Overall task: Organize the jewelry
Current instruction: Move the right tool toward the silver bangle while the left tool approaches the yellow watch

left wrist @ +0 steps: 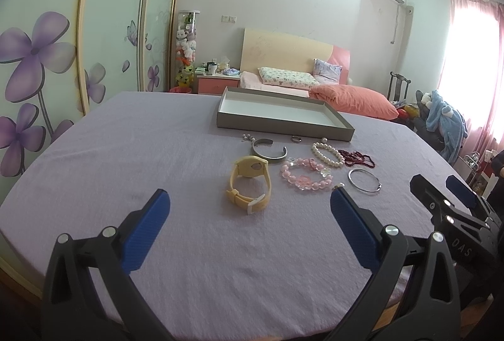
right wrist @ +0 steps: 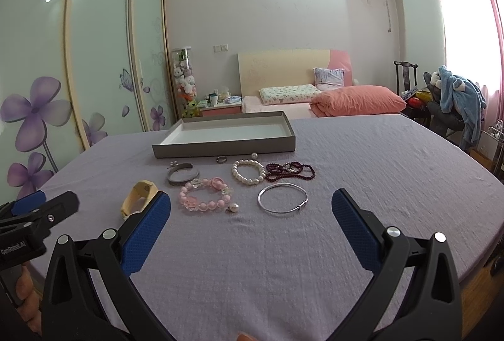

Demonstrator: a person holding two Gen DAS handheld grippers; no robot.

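Both tongs spread wide, empty: left gripper (left wrist: 249,205), right gripper (right wrist: 252,205), low in frame. Jewelry mid-frame before grey tray (right wrist: 220,148): thin silver bangle (right wrist: 282,199) stiff, slippery, grip across rim; pink bead bracelet (right wrist: 204,197) limp, pinch beads.

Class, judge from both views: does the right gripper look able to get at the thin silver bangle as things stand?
Probably yes. The right gripper is open, and the thin silver bangle lies flat on the cloth just ahead of it, apart from the pink bead bracelet and pearl bracelet. Nothing stands between them.
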